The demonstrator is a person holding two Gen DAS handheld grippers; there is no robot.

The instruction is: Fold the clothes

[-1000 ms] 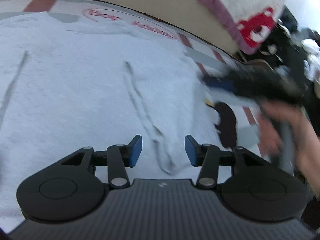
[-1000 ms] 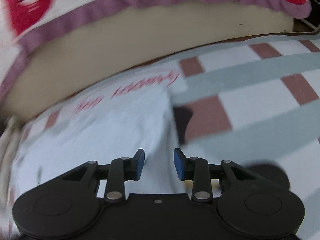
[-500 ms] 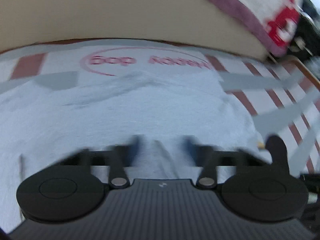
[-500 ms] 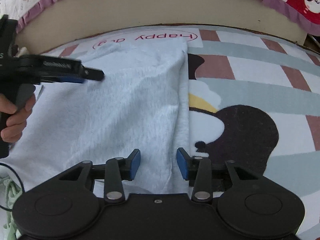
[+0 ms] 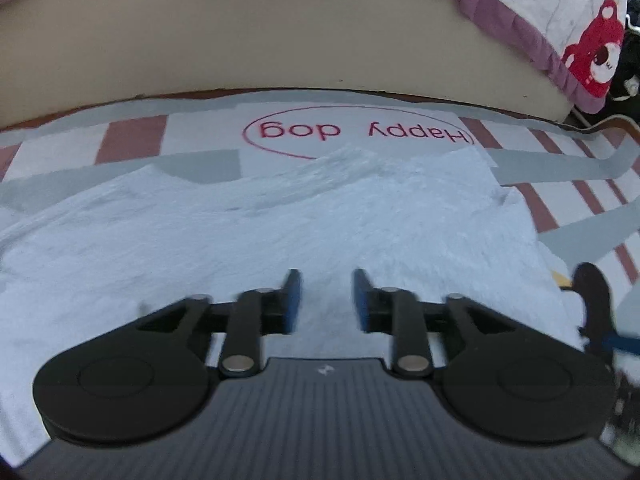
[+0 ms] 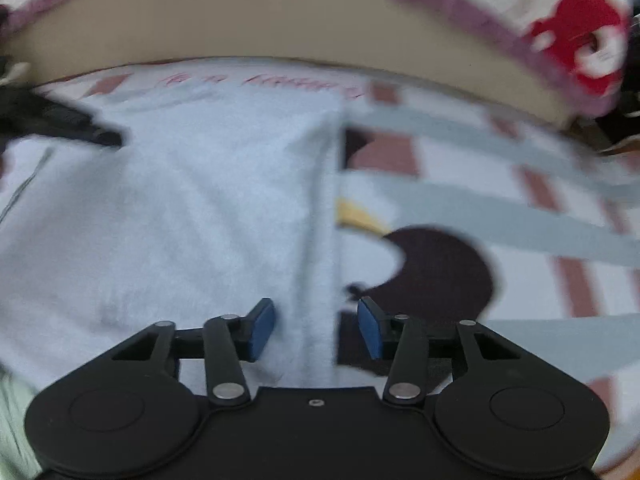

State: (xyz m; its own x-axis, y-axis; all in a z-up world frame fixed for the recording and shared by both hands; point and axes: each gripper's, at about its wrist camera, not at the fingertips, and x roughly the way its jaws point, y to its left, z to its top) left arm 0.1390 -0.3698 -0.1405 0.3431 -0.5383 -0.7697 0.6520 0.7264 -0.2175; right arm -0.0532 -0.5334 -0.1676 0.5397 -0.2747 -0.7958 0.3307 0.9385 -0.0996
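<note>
While my left gripper (image 5: 326, 300) points down over the pale blue garment (image 5: 280, 248), its blue pads (image 5: 291, 300) are parting, with a moderate gap between them and only the flat cloth showing through that gap; I have hold of nothing there. From the left wrist the garment fills the middle of the view, running from about 8 o'clock across to 3 o'clock, and its far edge lies just over the lower rim of the red "Happy dog" lettering (image 5: 360, 134) printed on the mat (image 5: 132, 140) at 12 o'clock. Beyond the mat a beige mattress side (image 5: 280, 48) stands, with a purple-edged bedspread (image 5: 560, 20) bearing a red bear hanging at 1 o'clock. My right gripper (image 6: 316, 330) is also widening, about half open, and nothing is pinched in it: the garment's right-hand folded edge (image 6: 320, 260) runs straight toward me from 12 o'clock and passes under the gap, closer to the right pad (image 6: 370, 332) than the left. To the right of that edge, at 2 to 3 o'clock, the mat shows a dark brown cartoon shape (image 6: 440, 272) and grey and reddish stripes. At 10 o'clock in the right wrist view a blurred black tool tip, my left gripper, hangs above the garment's far left part.
</note>
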